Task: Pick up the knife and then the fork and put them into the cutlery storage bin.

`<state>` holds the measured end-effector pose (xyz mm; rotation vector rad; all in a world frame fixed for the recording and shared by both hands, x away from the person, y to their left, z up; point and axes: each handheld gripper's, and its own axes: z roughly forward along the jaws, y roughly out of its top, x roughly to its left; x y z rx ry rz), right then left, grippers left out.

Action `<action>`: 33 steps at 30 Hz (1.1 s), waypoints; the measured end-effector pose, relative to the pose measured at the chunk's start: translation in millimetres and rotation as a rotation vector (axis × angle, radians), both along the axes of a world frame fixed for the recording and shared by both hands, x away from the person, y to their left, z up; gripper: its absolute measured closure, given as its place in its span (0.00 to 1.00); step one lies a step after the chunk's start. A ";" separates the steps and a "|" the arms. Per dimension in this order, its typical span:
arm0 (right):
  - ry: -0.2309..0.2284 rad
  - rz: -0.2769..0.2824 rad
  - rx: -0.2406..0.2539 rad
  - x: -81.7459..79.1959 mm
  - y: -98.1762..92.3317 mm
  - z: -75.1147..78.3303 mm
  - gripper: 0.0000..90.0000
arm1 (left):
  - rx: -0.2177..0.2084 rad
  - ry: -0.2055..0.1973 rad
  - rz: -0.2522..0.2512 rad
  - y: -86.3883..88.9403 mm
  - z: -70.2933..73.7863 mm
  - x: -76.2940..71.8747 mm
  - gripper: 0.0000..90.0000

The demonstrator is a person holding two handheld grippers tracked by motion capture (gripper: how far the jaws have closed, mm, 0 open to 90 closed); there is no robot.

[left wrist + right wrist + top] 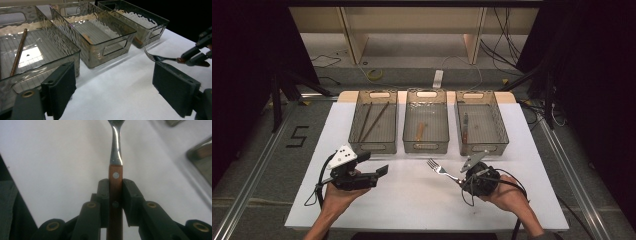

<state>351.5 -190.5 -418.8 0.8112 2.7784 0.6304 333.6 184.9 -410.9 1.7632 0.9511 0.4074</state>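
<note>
A fork (439, 169) with a metal head and a brown wooden handle is held just above the white table top (412, 200), tines pointing toward the left and far side. My right gripper (461, 181) is shut on its handle. In the right gripper view the two pads (103, 192) press on the wooden handle (115, 185), and the metal neck (116, 147) runs out ahead. My left gripper (374, 163) stands open over the table's left half with nothing between its fingers (61, 85). From there the fork (160, 58) and the right gripper (195, 56) show at the right.
Three clear grey bins stand in a row at the far side. The left bin (357, 127) holds brown chopsticks (18, 52), the middle bin (406, 127) a wooden-handled utensil, the right bin (503, 127) a dark-handled one. Black cables trail from both grippers.
</note>
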 end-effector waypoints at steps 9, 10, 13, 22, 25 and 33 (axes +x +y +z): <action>-0.044 -0.035 0.037 21.8 -4.4 17.6 0.86 | -0.016 -0.001 -0.001 1.4 0.6 0.0 0.20; -0.053 -0.045 0.044 24.1 -4.8 19.6 0.86 | -0.017 -0.002 0.000 1.3 0.5 -0.1 0.20; -0.058 -0.066 0.060 31.3 -6.0 26.8 0.86 | -0.017 -0.002 0.001 1.5 0.6 0.1 0.20; -0.098 -0.109 0.091 56.2 -10.7 42.2 0.86 | -0.019 -0.003 0.002 1.6 0.8 -0.3 0.20; -0.111 -0.138 0.102 65.7 -14.5 49.3 0.86 | -0.017 -0.004 0.003 1.7 0.7 0.0 0.20; -0.126 -0.206 0.116 90.5 -24.6 57.8 0.86 | -0.018 -0.003 0.004 1.8 0.7 -0.1 0.20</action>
